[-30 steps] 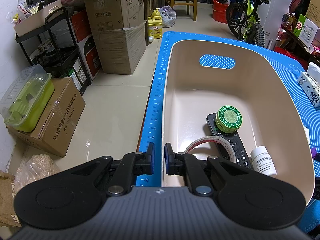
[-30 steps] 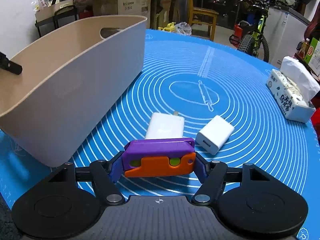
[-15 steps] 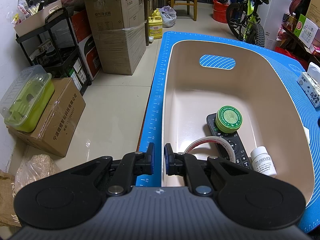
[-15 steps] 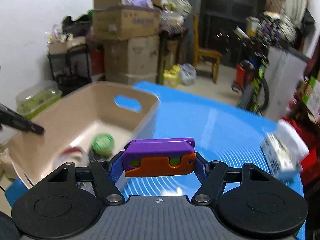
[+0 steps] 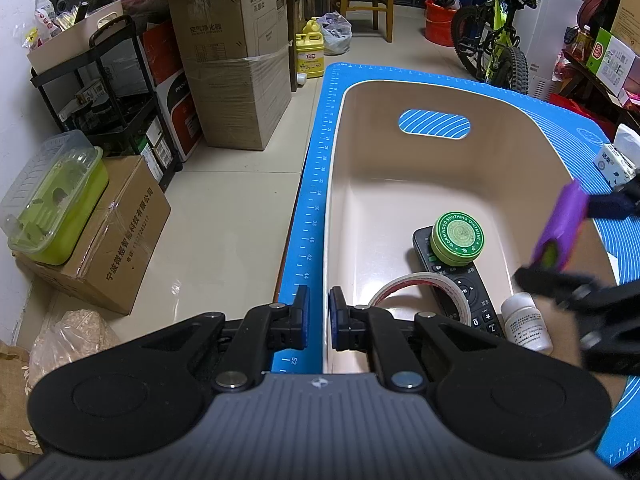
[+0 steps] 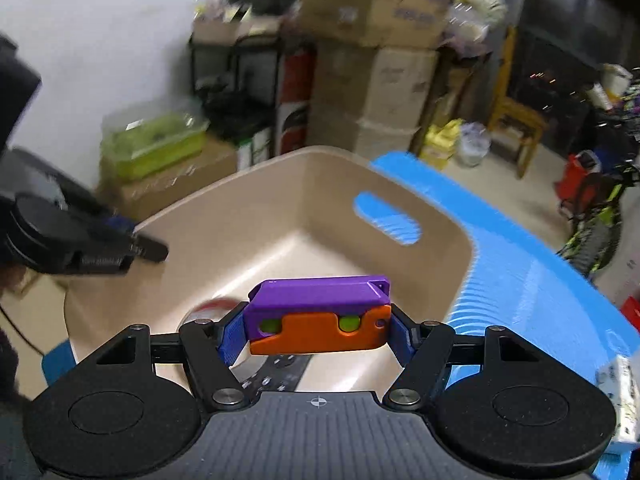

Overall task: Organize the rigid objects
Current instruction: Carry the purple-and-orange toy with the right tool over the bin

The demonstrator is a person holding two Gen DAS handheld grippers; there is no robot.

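Note:
My left gripper (image 5: 318, 316) is shut on the near-left rim of the beige bin (image 5: 336, 184), one finger outside and one inside. The bin holds a green ointment tin (image 5: 457, 238) on a black remote (image 5: 460, 284), a tape roll (image 5: 416, 284) and a small white bottle (image 5: 525, 322). My right gripper (image 6: 318, 326) is shut on a purple and orange block (image 6: 318, 314) and holds it above the bin (image 6: 280, 216), over the remote (image 6: 280, 372). The block also shows in the left wrist view (image 5: 562, 226), above the bin's right rim.
The bin stands on a blue mat (image 5: 312, 200) at the table's left edge. A tissue pack (image 5: 616, 160) lies on the mat at the right. Boxes (image 5: 236, 92), a black shelf (image 5: 100, 92) and a bicycle (image 5: 496, 44) stand on the floor around.
My right gripper has lifted the purple and orange block off the mat and swung it left, over the bin. The left gripper has kept still on the rim.

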